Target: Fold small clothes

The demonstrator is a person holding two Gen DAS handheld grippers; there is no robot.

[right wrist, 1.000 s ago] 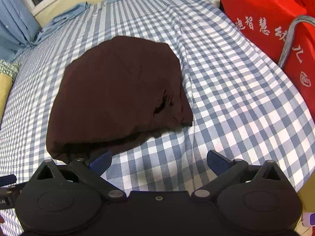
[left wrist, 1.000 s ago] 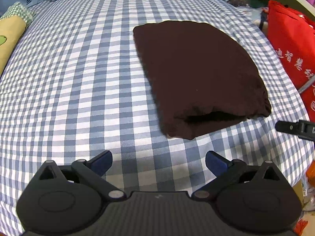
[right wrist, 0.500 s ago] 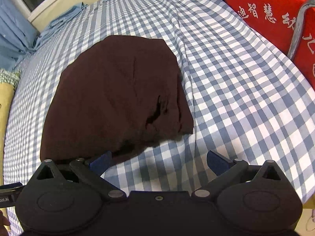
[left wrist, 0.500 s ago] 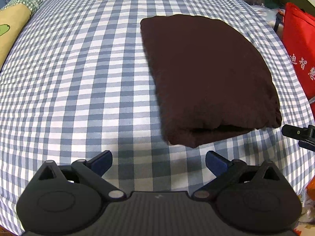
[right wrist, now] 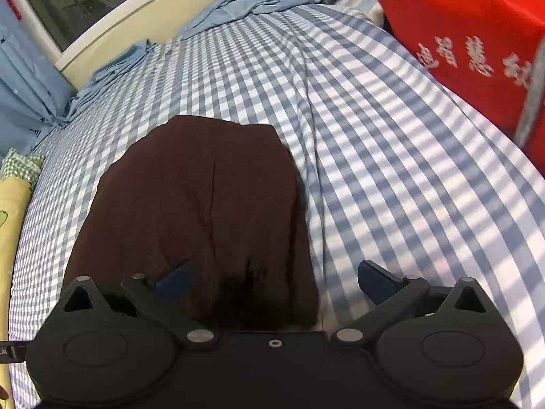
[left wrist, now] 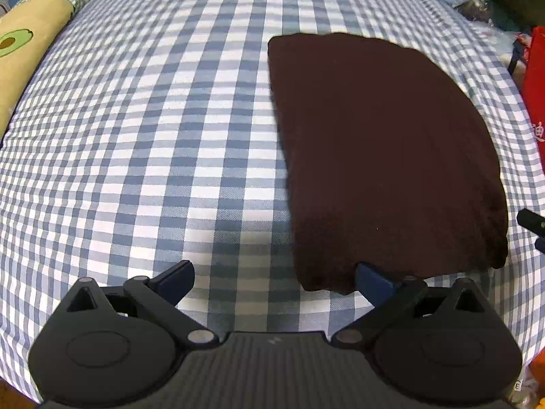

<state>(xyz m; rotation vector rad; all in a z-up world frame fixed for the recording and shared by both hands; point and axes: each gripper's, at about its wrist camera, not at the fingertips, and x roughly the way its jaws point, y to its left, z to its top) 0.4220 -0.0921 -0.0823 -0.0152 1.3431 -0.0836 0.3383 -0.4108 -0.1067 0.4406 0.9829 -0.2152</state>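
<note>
My left tool [left wrist: 274, 281] is spread wide, right finger [left wrist: 373, 281] touching the near edge of the folded dark brown garment [left wrist: 381, 156]. Right tool [right wrist: 274, 277] also wide apart, straddling the garment's near right corner w/ left finger [right wrist: 177, 277] over the cloth. Garment lies flat on the blue-checked bed [left wrist: 153, 136], red bag [right wrist: 470, 34] off to the right.

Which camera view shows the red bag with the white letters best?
The right wrist view. There the red bag fills the upper right corner, and its white letters show, though blurred. The left wrist view shows only a thin strip of it at the right edge, with part of one letter.
</note>
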